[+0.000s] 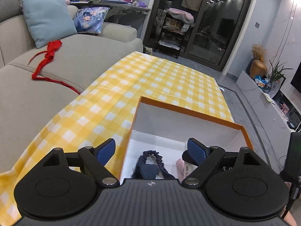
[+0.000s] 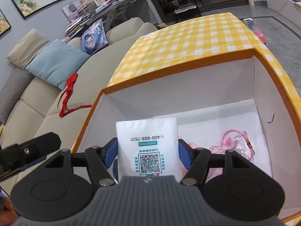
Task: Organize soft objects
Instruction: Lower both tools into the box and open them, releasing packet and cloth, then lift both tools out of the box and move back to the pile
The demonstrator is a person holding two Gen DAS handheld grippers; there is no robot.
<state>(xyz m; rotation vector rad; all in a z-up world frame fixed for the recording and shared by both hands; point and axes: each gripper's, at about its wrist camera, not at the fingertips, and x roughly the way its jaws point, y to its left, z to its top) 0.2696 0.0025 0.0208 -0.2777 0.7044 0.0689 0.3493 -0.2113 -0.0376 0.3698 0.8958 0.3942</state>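
An orange box with a white inside [image 1: 188, 111] [image 2: 176, 71] stands on the yellow checked tablecloth [image 1: 150, 79] [image 2: 197, 37]. My left gripper [image 1: 151, 148] is open and empty over the box's near left corner, above a dark blue scrunchie [image 1: 150, 162]. A pink soft item [image 1: 179, 169] lies beside the scrunchie. My right gripper [image 2: 147, 150] is shut on a white tissue pack with a QR code [image 2: 147, 143], held over the inside of the box. A pink tasselled cord [image 2: 233, 143] lies on the box floor to the right.
A beige sofa [image 1: 47, 98] [image 2: 43, 113] runs along the table's left side, with a red ribbon [image 1: 47, 56] [image 2: 68, 94], a light blue cushion [image 1: 47, 18] [image 2: 56, 64] and a patterned cushion [image 1: 90, 18]. A black rack [image 1: 175, 28] stands by the dark glass door.
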